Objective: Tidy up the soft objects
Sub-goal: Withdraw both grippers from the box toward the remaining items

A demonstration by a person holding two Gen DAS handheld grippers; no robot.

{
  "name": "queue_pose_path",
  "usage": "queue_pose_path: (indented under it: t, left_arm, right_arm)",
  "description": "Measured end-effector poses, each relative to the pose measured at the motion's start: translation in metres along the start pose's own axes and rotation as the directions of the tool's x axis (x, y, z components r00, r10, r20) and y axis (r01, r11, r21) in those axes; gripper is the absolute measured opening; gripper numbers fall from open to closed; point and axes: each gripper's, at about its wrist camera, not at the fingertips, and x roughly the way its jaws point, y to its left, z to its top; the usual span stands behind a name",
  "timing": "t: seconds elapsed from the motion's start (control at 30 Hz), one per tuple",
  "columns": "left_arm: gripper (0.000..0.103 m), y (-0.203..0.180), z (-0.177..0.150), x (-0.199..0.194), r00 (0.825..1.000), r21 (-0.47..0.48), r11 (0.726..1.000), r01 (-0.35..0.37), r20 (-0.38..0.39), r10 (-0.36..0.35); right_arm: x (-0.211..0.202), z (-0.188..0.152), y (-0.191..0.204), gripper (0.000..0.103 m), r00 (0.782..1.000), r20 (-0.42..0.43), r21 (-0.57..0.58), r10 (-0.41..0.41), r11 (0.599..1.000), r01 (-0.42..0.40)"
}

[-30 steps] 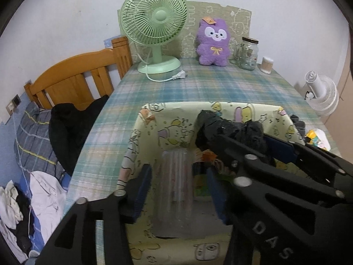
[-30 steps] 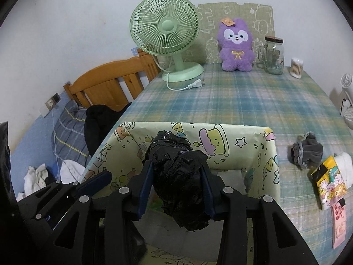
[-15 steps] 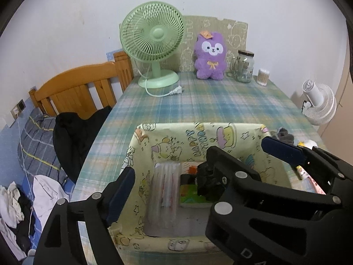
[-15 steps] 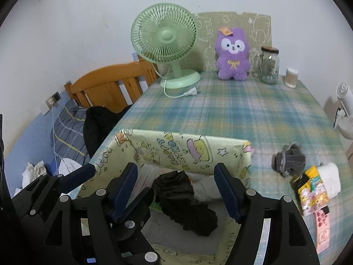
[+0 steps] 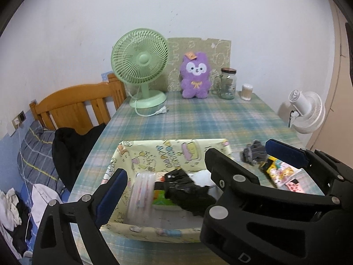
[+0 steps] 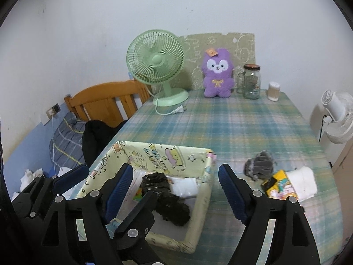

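Plaid-covered tabletop (image 6: pixel 231 128) beside a bed with a wooden headboard (image 6: pixel 103 103), seen from both wrist cameras. A yellow cartoon-print storage box (image 6: pixel 199 201) stood at the near edge of the tabletop, its top uncovered. A crumpled black garment (image 6: pixel 165 196) lay inside the box, against a white folded cloth (image 6: pixel 184 186) and beside a clear plastic sleeve (image 5: pixel 142 191). The right gripper (image 6: pixel 174 195) hovered above the box with its blue-padded fingers spread wide, released and holding nothing; the black garment lay apart from both pads. The left gripper (image 5: pixel 192 165) was likewise spread wide and empty above the near side of the box, and in its own view the right gripper's black frame crossed in front of its right finger. A grey bundled sock (image 6: pixel 260 165) rested on the tabletop just right of the box, near a yellow printed packet (image 6: pixel 276 187) and a white rolled cloth (image 6: pixel 303 183). At the far end stood a green desk fan (image 6: pixel 157 66), a purple plush toy (image 6: pixel 218 75), a glass jar (image 6: pixel 251 81) and a small white container (image 6: pixel 274 91). A white fan (image 6: pixel 337 117) stood off the right edge.
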Motion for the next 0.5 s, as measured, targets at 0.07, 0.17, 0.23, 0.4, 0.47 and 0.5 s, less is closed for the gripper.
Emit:
queue_pose_path:
  t: [0.07, 0.17, 0.23, 0.4, 0.47, 0.5]
  left_arm:
    - [0.096, -0.007, 0.001, -0.006, 1.0, 0.008, 1.0, 0.005, 0.016, -0.005]
    - [0.097, -0.018, 0.002, -0.015, 0.999, 0.022, 1.0, 0.012, 0.039, -0.013]
    - [0.098, -0.025, 0.003, -0.021, 0.998, 0.031, 0.999, 0.018, 0.053, -0.019]
    - [0.099, -0.039, 0.004, -0.032, 0.996, 0.046, 0.998, 0.038, 0.08, -0.041]
    - [0.101, -0.044, 0.005, -0.036, 0.994, 0.045, 0.998, 0.042, 0.1, -0.047]
    - [0.102, -0.046, 0.005, -0.038, 0.993, 0.043, 0.998, 0.044, 0.106, -0.048]
  right_arm:
    - [-0.009, -0.001, -0.004, 0.086, 1.0, 0.017, 0.005, -0.01, 1.0, 0.01]
    - [-0.024, -0.001, -0.011, 0.089, 0.999, 0.043, 0.016, -0.027, 1.0, 0.027]
    - [-0.033, -0.003, -0.015, 0.091, 0.998, 0.057, 0.022, -0.039, 0.999, 0.038]
    - [-0.053, -0.005, -0.025, 0.094, 0.993, 0.091, 0.029, -0.074, 0.997, 0.072]
    - [-0.061, -0.005, -0.029, 0.095, 0.991, 0.105, 0.039, -0.088, 0.996, 0.085]
    - [-0.064, -0.005, -0.031, 0.095, 0.989, 0.109, 0.043, -0.096, 0.995, 0.091]
